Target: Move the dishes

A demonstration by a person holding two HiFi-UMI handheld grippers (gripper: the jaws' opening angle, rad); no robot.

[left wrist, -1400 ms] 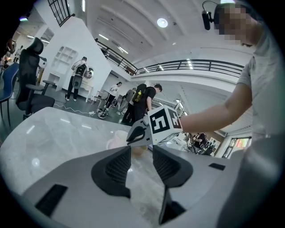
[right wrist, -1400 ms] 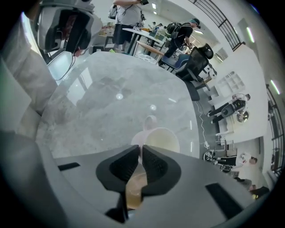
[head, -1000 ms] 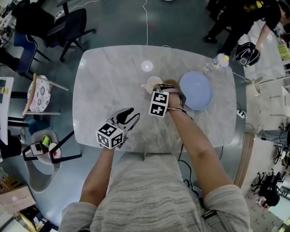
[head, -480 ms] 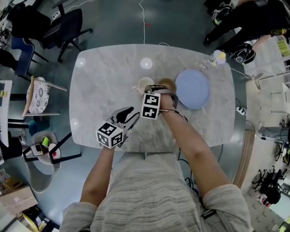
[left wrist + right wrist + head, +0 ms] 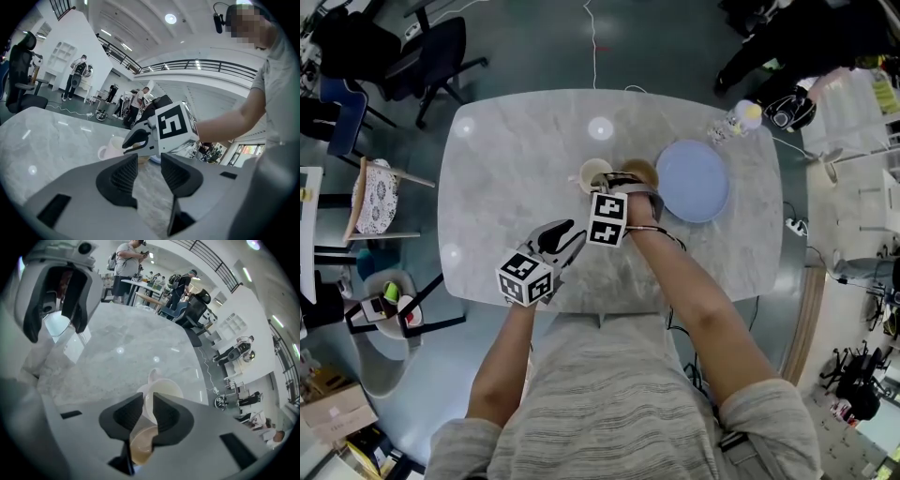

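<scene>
On the marble table (image 5: 516, 159) a white mug (image 5: 593, 174) stands beside a tan bowl (image 5: 639, 172), with a pale blue plate (image 5: 694, 180) to their right. My right gripper (image 5: 614, 180) points steeply down over the mug and bowl. In the right gripper view its jaws (image 5: 147, 411) have just been opening. The mug's near rim (image 5: 161, 390) shows in the gap, the pads are not pressing on it, and the bowl (image 5: 143, 448) lies beneath. My left gripper (image 5: 565, 236) hovers open and empty nearer the front edge, its jaws (image 5: 149, 176) aimed at the mug (image 5: 111, 147).
A clear bottle (image 5: 733, 120) stands at the table's far right. Office chairs (image 5: 441, 56) and a stool (image 5: 394, 305) with small items are on the left. A person (image 5: 787, 37) stands past the far right corner. A cable (image 5: 595, 47) runs along the floor behind.
The right gripper and the mug have edged a little to the left, away from the blue plate. The left gripper stays nearly where it was.
</scene>
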